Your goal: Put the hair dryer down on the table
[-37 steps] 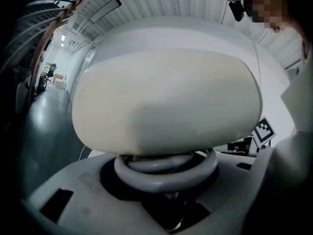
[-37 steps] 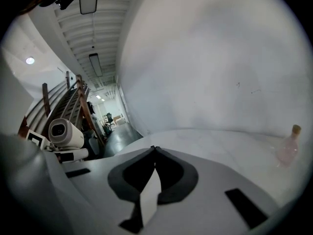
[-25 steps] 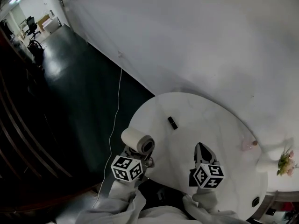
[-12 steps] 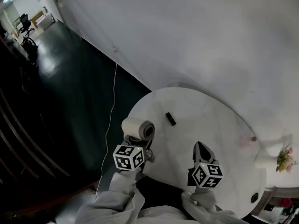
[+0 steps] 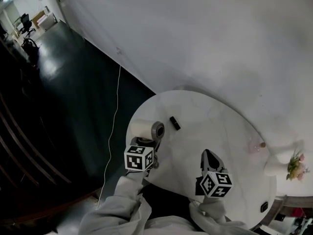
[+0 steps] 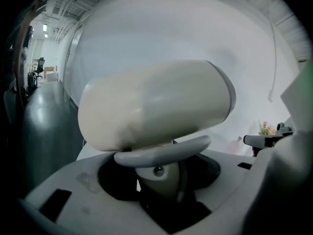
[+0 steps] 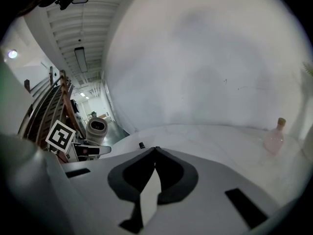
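The hair dryer (image 5: pixel 144 129) is cream-white with a grey nozzle end, and it hangs over the left rim of the round white table (image 5: pixel 215 121). My left gripper (image 5: pixel 145 142) is shut on its handle, just below the barrel. In the left gripper view the barrel (image 6: pixel 156 104) fills the middle of the frame and the handle (image 6: pixel 159 173) runs down between the jaws. My right gripper (image 5: pixel 208 154) is shut and holds nothing, low over the table's near side. Its tips (image 7: pixel 155 149) meet, and the dryer (image 7: pixel 97 129) shows to its left.
A small black object (image 5: pixel 173 123) lies on the table just right of the dryer. A pink bottle (image 5: pixel 255 147) and a white vase with flowers (image 5: pixel 296 166) stand at the table's right edge. A white cable (image 5: pixel 115 116) runs over the dark floor on the left. A white wall rises behind.
My left gripper has carried the hair dryer forward and lower, from beside the table's rim to over it. The right gripper has stayed in place.
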Demonstrator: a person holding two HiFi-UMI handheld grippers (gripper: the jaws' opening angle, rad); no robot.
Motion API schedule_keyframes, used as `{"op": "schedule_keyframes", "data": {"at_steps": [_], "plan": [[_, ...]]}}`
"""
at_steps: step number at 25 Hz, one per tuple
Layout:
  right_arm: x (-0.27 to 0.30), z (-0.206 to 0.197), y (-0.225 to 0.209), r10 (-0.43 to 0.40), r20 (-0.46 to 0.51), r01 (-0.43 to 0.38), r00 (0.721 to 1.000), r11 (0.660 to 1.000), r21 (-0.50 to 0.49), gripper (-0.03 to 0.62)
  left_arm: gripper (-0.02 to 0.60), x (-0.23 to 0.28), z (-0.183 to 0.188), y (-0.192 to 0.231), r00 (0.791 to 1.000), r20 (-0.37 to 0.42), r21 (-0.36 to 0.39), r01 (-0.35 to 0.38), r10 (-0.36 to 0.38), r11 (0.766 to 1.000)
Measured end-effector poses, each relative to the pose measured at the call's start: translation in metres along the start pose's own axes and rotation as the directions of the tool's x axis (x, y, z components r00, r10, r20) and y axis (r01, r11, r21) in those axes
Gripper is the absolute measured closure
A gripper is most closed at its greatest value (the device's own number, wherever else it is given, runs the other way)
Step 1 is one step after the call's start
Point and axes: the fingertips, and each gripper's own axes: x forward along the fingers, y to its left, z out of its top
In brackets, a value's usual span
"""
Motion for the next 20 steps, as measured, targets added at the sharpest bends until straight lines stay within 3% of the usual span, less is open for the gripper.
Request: {"op": "schedule_keyframes", "data": {"at_steps": [8,20], "plan": [[-0.005,-0.003,-0.007,0.000,-0.014,0.000,1.000,1.000,-0.002,0.545,0.351,0.017,-0.011,0.013,0.992,-0.121,-0.013,-0.050,0.048,0.999],[-0.007,-0.002,-0.020,-0.002,-0.007,0.002,1.000,1.000,0.008,0.545,0.348,0.043,-0.025,0.019,0.958,-0.278,-0.005,-0.078,0.074,0.997]]}}
